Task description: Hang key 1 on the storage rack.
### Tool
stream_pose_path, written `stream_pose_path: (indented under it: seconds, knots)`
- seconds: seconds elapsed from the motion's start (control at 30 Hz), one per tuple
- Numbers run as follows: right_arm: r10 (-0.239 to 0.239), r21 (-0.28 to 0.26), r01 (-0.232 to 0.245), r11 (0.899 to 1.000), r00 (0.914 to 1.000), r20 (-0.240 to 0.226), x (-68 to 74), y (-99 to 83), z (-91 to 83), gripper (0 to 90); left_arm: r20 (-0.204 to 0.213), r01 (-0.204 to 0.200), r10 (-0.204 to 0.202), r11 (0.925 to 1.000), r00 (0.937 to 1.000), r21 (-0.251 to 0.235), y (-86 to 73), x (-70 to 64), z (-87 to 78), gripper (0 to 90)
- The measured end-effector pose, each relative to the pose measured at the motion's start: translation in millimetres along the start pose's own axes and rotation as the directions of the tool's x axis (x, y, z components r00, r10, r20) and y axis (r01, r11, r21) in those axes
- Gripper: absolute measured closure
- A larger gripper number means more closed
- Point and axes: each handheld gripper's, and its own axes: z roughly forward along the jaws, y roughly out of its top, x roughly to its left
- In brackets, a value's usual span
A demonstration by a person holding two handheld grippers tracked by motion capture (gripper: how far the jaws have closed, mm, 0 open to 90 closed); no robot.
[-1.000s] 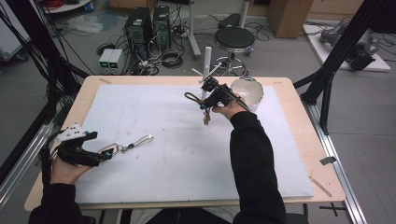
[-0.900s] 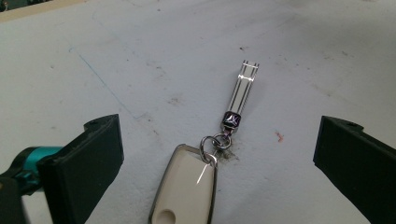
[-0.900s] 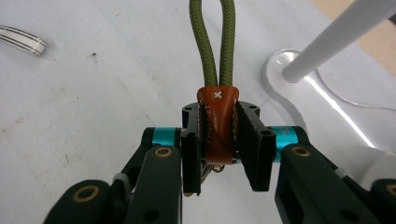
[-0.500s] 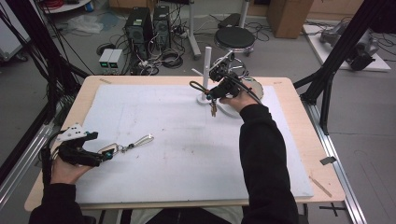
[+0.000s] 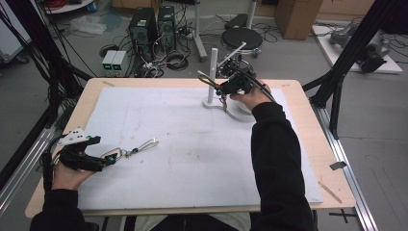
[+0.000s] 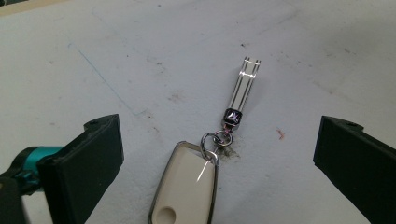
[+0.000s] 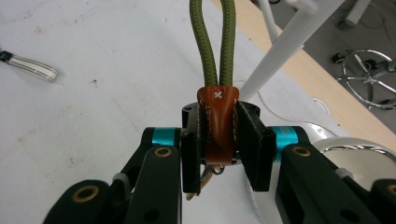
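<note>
So right gripper (image 7: 219, 154) clamps the lanyard (image 7: 215, 60) beside the stand (image 5: 211, 72); next, loop it over the peg. Left gripper (image 6: 219, 154) gapes around the key fob (image 6: 187, 186).

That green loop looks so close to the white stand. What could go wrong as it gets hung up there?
The right gripper pinches only the brown leather tab, so the green cord loop may sag or swing and miss the white peg. The stand looks light; a nudge might tip it. Meanwhile the left gripper is open around the white key fob, so that one lies loose.
</note>
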Motion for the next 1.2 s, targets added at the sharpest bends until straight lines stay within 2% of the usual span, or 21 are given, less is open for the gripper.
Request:
stream_pose_path:
  seconds: [0.13,0.27,0.57,0.63,0.87,1.2]
  knots:
    - [0.005,-0.006,-0.005,1.000,1.0000,0.008,-1.3,2.3,-3.9,71.7,-0.001,-0.002,0.002,1.0000,1.0000,0.000,0.0,0.4,0.0,2.0]
    - [0.015,-0.009,-0.015,1.000,0.9991,0.040,-7.1,4.7,-7.5,71.6,-0.002,0.005,-0.005,1.0000,1.0000,-0.007,-0.1,0.3,-0.8,2.0]
    - [0.017,-0.025,-0.015,1.000,0.9987,0.048,-7.7,10.3,-17.8,71.5,-0.002,0.000,0.000,1.0000,1.0000,0.002,-0.2,0.4,0.1,2.1]
    - [0.026,-0.024,-0.025,0.999,0.9973,0.068,-9.8,10.1,-19.8,71.4,-0.003,-0.001,0.001,1.0000,1.0000,0.000,-0.2,0.6,-0.2,2.1]
    - [0.061,0.002,-0.062,0.998,0.9937,0.094,-14.5,6.9,-18.9,71.2,0.001,0.002,-0.002,1.0000,1.0000,0.001,-0.3,0.5,-0.1,2.1]
    - [0.077,0.020,-0.080,0.997,0.9909,0.110,-17.6,6.9,-11.5,71.1,0.006,0.000,0.000,1.0000,1.0000,0.004,-0.4,1.1,-1.1,2.1]
